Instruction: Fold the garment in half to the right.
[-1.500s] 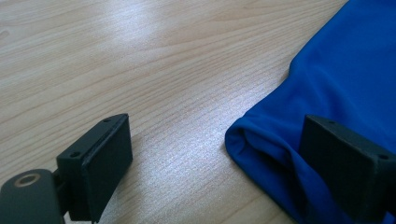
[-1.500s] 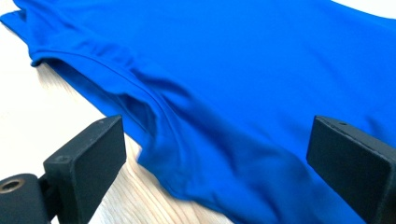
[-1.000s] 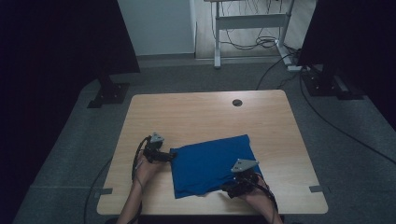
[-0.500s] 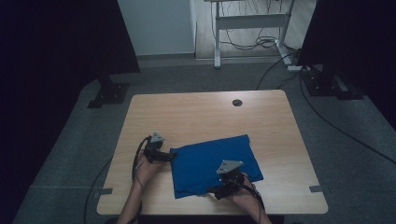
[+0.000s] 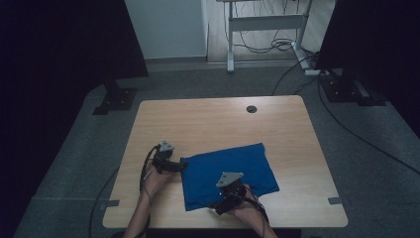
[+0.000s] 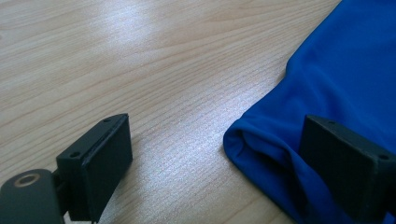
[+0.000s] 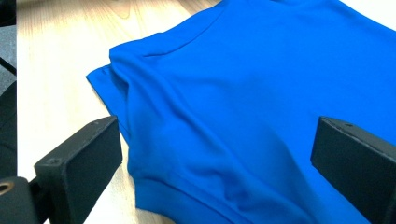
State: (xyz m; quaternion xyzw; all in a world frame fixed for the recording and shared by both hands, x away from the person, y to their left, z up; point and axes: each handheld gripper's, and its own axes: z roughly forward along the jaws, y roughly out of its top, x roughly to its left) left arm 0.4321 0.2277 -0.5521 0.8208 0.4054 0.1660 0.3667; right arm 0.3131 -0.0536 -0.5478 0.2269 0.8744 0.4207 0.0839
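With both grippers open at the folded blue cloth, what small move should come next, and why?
Probably the left gripper should ease a little toward the blue cloth and close on its folded corner. Its jaws stand open, one over bare wooden table and one over the fabric, so the corner is not fully between them. The right gripper is also open, low over the cloth's near edge.

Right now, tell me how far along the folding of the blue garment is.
Done: the blue garment already lies on the table as a compact, layered rectangle. In hand: the left tool sits open at its left corner, and the right tool is open over the near edge; neither grips the cloth yet. Left, probably: pinch those edges and make another fold.
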